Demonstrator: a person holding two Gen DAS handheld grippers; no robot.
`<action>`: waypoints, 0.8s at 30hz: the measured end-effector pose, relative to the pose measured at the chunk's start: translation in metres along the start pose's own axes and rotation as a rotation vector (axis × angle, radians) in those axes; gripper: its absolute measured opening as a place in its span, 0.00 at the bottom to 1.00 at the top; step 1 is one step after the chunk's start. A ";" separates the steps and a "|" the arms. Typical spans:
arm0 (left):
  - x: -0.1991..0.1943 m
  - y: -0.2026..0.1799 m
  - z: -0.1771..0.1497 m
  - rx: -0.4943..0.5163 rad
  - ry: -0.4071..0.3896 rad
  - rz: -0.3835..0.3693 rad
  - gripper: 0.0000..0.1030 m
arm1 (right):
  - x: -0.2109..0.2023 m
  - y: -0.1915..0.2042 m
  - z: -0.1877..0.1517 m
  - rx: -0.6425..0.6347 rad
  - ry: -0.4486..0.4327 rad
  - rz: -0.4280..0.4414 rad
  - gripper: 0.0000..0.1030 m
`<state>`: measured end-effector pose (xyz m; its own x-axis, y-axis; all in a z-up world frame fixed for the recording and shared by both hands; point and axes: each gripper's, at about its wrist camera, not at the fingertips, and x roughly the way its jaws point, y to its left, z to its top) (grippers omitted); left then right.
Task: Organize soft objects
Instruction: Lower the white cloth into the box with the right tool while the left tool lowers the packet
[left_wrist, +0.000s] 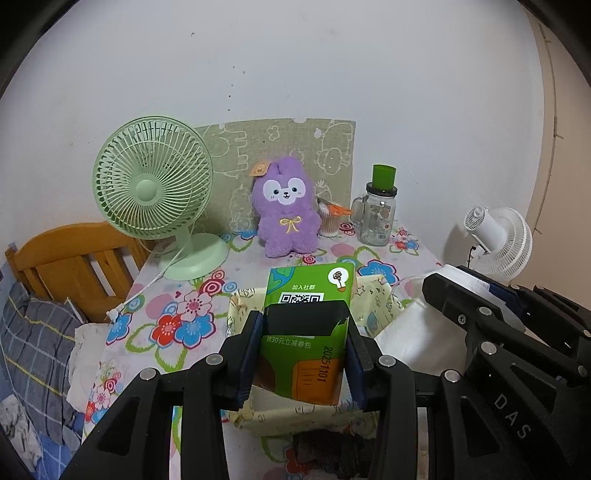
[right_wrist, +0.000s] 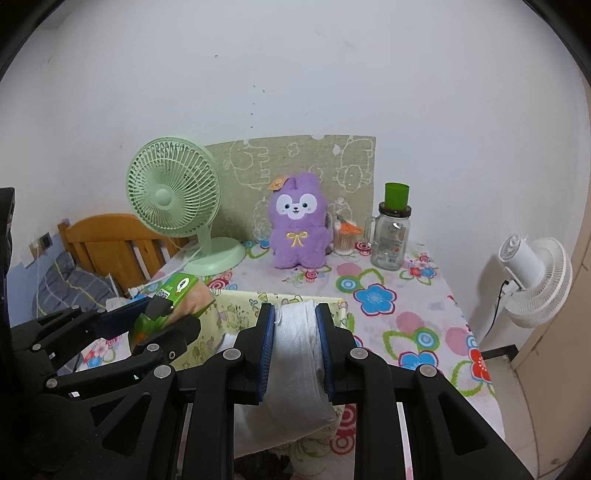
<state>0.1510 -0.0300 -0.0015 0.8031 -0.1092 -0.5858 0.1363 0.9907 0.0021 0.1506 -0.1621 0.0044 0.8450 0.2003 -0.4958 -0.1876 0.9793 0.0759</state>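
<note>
Tissue pack (left_wrist: 308, 332): a green soft pack with a printed code, clamped between the blue pads of the left gripper (left_wrist: 306, 339) and held above the fabric bin (left_wrist: 384, 295).
White cloth (right_wrist: 295, 354): folded, pinched tight between the pads of the right gripper (right_wrist: 295, 332), hanging down over the bin's near side.
Fabric bin: pale yellow with cartoon prints, open-topped, sitting on the floral tablecloth (right_wrist: 406, 317) near the table's front; its inside was mostly hidden by the two held items, so its contents could not be told.
Glass jar (right_wrist: 391, 236): a handled jar with a green cup (right_wrist: 396, 195) upside down on its lid, at the back right of the table.
Small clear tub (right_wrist: 345, 240): held thin sticks, with an orange item on top, between the purple plush (right_wrist: 297, 229) and the jar.
Left wrist view only: the printed face of the pack, and the right gripper from its side at the lower right.
Right wrist view only: the pack's pale orange side, and more bare tablecloth running to the right edge.
Edges: the green fan (left_wrist: 155, 192) stood by the table's left edge, with a wooden bed frame (left_wrist: 70, 258) beyond it; the white fan (right_wrist: 535, 277) stood off the right side.
Open room: bare cloth lay between the bin and the plush.
</note>
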 end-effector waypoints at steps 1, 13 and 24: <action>0.003 0.000 0.001 0.000 0.000 0.002 0.41 | 0.003 0.000 0.001 -0.002 0.000 0.003 0.25; 0.052 0.008 0.004 -0.024 0.085 0.004 0.45 | 0.047 -0.003 0.010 -0.016 0.037 0.026 0.25; 0.092 0.012 -0.003 -0.045 0.181 0.024 0.78 | 0.094 -0.006 0.005 -0.010 0.108 0.018 0.25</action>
<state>0.2248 -0.0278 -0.0578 0.6874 -0.0734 -0.7225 0.0890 0.9959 -0.0165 0.2339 -0.1491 -0.0389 0.7828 0.2133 -0.5845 -0.2079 0.9751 0.0774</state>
